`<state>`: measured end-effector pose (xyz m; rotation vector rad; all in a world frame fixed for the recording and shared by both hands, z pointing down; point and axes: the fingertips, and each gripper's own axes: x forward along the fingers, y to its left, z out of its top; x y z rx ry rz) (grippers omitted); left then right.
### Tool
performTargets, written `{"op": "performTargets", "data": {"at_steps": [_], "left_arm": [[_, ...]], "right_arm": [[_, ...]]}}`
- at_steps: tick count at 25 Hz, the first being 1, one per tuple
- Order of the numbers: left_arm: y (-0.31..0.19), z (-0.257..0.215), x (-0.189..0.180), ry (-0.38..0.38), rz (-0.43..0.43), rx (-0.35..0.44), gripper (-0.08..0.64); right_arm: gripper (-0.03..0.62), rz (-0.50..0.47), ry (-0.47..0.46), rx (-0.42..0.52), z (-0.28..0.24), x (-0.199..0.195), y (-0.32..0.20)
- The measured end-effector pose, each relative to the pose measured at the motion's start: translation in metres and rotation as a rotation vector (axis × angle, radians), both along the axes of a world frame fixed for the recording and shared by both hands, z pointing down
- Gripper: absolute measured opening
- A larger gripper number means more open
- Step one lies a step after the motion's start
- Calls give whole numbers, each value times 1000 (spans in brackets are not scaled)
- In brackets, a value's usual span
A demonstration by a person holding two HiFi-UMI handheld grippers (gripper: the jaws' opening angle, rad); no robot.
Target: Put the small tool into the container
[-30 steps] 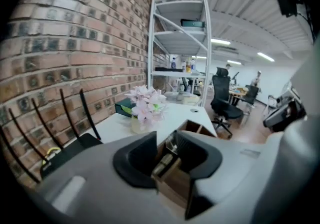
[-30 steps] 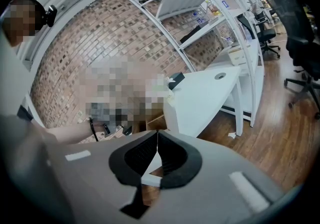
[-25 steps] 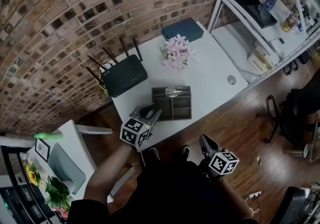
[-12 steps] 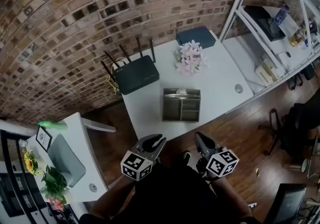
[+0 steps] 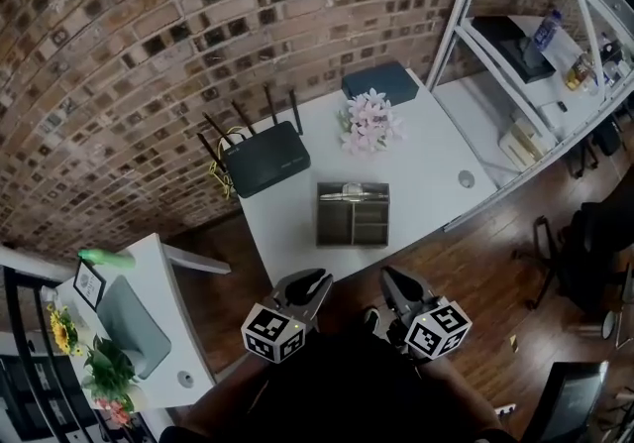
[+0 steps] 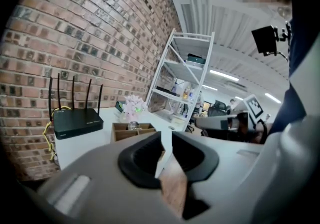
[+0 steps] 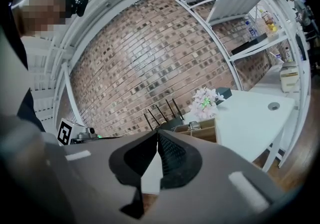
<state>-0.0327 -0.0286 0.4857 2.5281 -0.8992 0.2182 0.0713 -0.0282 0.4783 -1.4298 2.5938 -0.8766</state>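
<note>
- On the white table (image 5: 426, 159), near its front edge, stands the container (image 5: 353, 215). The small tool (image 5: 347, 191), a shiny item, lies in its rear compartment.
- Behind the container: a black router (image 5: 264, 159) to the left, pink flowers (image 5: 367, 122), and a dark box (image 5: 379, 82) near the brick wall (image 5: 149, 55).
- Left gripper (image 5: 317, 282): held off the table's front edge, well apart from the container. Its jaws have just been closing to a narrow gap, with nothing between them.
- Right gripper (image 5: 388, 282): just beside the left 1, jaw tips together, nothing held.
</note>
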Motion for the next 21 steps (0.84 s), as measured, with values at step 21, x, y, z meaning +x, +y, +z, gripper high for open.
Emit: {"op": "performTargets", "data": {"at_steps": [21], "left_arm": [[3, 8, 10, -14, 53, -10, 63]], "right_arm": [[12, 28, 55, 8, 5, 8, 4]]}}
